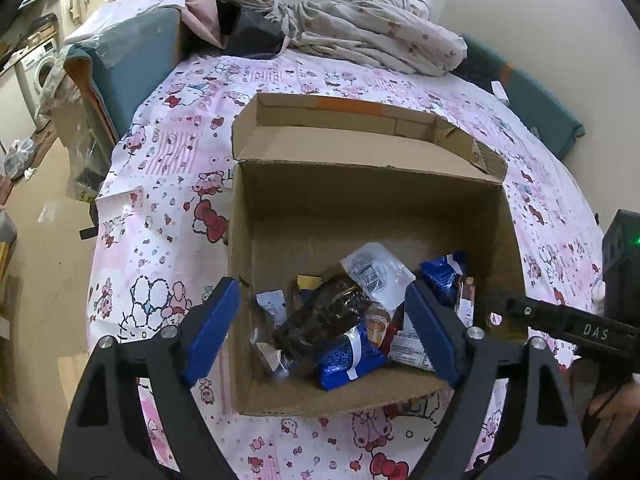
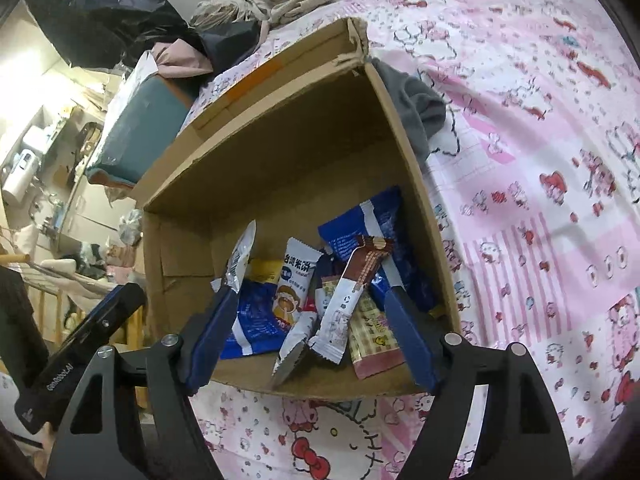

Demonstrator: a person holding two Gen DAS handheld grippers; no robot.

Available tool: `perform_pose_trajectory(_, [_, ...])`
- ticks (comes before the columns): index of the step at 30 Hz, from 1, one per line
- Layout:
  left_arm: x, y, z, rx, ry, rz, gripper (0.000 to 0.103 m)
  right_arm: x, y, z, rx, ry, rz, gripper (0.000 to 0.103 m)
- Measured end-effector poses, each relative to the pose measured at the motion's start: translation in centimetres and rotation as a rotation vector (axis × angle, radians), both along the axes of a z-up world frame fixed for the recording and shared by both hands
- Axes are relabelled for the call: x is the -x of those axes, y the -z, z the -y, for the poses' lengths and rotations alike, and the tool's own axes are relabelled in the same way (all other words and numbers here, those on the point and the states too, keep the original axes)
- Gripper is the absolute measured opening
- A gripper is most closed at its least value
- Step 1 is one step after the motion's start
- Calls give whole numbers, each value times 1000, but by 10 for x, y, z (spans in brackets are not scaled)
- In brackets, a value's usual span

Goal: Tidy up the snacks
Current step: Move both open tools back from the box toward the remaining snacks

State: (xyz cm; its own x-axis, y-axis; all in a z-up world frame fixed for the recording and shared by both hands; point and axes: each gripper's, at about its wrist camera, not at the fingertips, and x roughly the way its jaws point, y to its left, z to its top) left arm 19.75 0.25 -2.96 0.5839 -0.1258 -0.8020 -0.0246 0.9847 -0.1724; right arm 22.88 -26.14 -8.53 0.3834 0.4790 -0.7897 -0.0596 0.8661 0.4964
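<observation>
Right gripper open over box on bed; snack packets piled inside, none gripped.

Both the left gripper and right gripper point steeply downward, jaws spread wide, gripping nothing

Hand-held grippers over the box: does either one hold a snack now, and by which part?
Nothing is held. The left hand-held gripper and right hand-held gripper are open above snacks in the cardboard box.
</observation>
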Motion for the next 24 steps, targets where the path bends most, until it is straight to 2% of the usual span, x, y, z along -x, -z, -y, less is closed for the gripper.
perform_pose_trajectory(1, [1,-1,-1,1,-6,5,82,2,-3,-1,17,1,19,84])
perform_pose_trajectory(2, [2,-2,-2,2,-10,10,82,4,-6,-4,33,1,37,94])
perform_pose_trajectory(3, [4,-3,-2,3,-13,17,82,7,-9,-5,40,-2,57,97])
perform_pose_trajectory(7, [9,-8,-6,11,-21,31,82,19,-17,-9,81,-12,91,97])
perform_pose_trajectory(10, [14,-11,-7,14,-19,35,82,26,-19,-3,64,9,85,97])
perform_pose_trajectory(16, [28,-19,-8,13,-7,50,82,39,-20,11,52,34,50,97])
perform_pose_trajectory(19, [38,-21,-7,0,20,52,82,49,-20,14,81,41,48,97])
perform_pose_trajectory(24, [57,-19,-10,7,9,43,82,66,-10,19,68,48,2,97])
